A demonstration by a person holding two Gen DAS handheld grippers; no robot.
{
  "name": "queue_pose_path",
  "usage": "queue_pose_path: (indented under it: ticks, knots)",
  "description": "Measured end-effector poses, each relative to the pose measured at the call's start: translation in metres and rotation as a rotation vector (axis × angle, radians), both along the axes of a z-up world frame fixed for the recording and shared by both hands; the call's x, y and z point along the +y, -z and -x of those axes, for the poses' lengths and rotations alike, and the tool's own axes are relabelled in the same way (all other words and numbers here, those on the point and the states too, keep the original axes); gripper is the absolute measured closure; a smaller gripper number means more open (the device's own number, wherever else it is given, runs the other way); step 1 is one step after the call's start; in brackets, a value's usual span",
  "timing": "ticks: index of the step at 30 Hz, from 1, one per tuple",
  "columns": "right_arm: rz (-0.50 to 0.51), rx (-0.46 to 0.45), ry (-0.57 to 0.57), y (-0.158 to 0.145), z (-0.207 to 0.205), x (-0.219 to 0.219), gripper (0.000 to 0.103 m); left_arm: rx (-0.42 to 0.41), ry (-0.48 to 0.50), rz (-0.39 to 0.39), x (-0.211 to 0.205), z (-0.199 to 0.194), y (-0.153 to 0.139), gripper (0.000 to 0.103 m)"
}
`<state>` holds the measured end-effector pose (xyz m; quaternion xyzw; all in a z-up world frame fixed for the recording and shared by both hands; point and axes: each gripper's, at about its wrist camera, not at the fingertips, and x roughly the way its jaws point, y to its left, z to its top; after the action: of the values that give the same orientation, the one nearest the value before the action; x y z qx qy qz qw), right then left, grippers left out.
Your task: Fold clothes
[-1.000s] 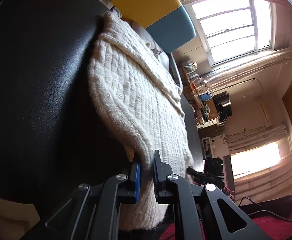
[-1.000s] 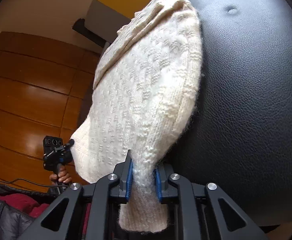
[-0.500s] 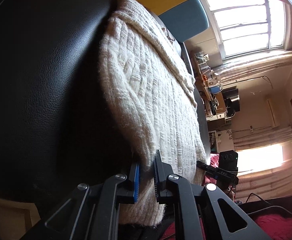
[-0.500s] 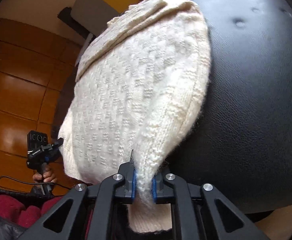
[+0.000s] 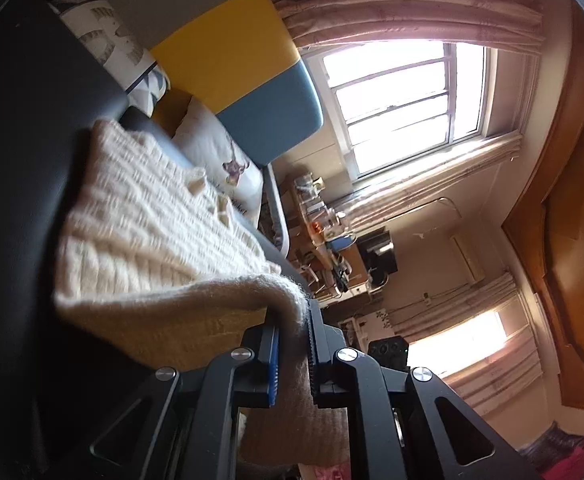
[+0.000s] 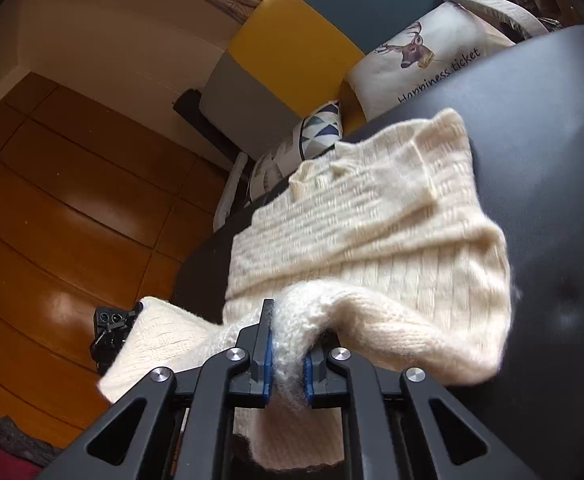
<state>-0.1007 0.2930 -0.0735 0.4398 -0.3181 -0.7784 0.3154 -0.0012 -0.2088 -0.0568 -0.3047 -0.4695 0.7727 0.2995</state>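
Note:
A cream knitted sweater [image 5: 144,216] lies on a black leather surface [image 5: 20,160]. My left gripper [image 5: 292,344] is shut on its near edge, which is lifted and curls over the part still lying flat. In the right wrist view the same sweater [image 6: 371,216] shows, and my right gripper [image 6: 286,356] is shut on a bunched fold of its near edge, raised above the black surface [image 6: 551,160]. The other gripper [image 6: 110,332] shows at the left, partly hidden behind the cloth.
A sofa back in grey, yellow and blue [image 6: 292,40] stands behind the surface, with a deer-print cushion [image 6: 423,52] and a triangle-pattern cushion [image 6: 315,128]. A wooden floor [image 6: 52,200] lies to the left. Windows [image 5: 403,100] and a cluttered desk [image 5: 331,240] are at the right.
Both grippers have lifted the sweater's near edge up and carried it forward over the rest; the views have tilted up, so sofa and cushions now show behind the sweater.

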Motion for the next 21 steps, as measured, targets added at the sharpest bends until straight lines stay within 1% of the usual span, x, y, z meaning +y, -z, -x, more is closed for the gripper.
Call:
queue_pose_path:
  ticks: [2, 3, 5, 6, 8, 10, 11, 13, 14, 17, 21]
  knots:
    - [0.014, -0.014, 0.027, 0.002, 0.033, 0.0, 0.093, 0.014, -0.027, -0.023, -0.007, 0.032, -0.005, 0.092]
    - [0.025, -0.026, 0.044, 0.006, 0.051, 0.0, 0.093, 0.007, -0.045, -0.036, -0.012, 0.049, -0.003, 0.092]
    - [0.046, -0.069, 0.08, 0.019, 0.088, -0.002, 0.093, -0.036, -0.089, -0.063, -0.02, 0.083, 0.009, 0.092]
    - [0.036, -0.091, 0.1, 0.029, 0.105, -0.003, 0.093, -0.073, -0.12, -0.062, -0.024, 0.099, 0.02, 0.092]
    - [0.014, -0.164, 0.131, 0.053, 0.136, -0.004, 0.093, -0.153, -0.177, -0.058, -0.031, 0.129, 0.044, 0.092]
    - [-0.015, -0.227, 0.149, 0.077, 0.157, -0.004, 0.093, -0.26, -0.22, -0.048, -0.036, 0.152, 0.076, 0.092]
    - [-0.019, -0.242, 0.146, 0.087, 0.161, -0.004, 0.093, -0.304, -0.233, -0.039, -0.037, 0.16, 0.09, 0.092]
    - [-0.02, -0.263, 0.141, 0.103, 0.168, -0.004, 0.095, -0.368, -0.239, -0.014, -0.037, 0.168, 0.113, 0.093]
    - [-0.015, -0.258, 0.135, 0.104, 0.166, -0.003, 0.095, -0.386, -0.236, 0.0, -0.035, 0.168, 0.119, 0.093]
    - [-0.052, -0.238, 0.09, 0.103, 0.152, -0.003, 0.095, -0.38, -0.206, 0.04, -0.028, 0.147, 0.117, 0.094]
    - [-0.06, -0.245, 0.055, 0.104, 0.117, 0.004, 0.095, -0.373, -0.167, 0.095, -0.019, 0.119, 0.115, 0.094]
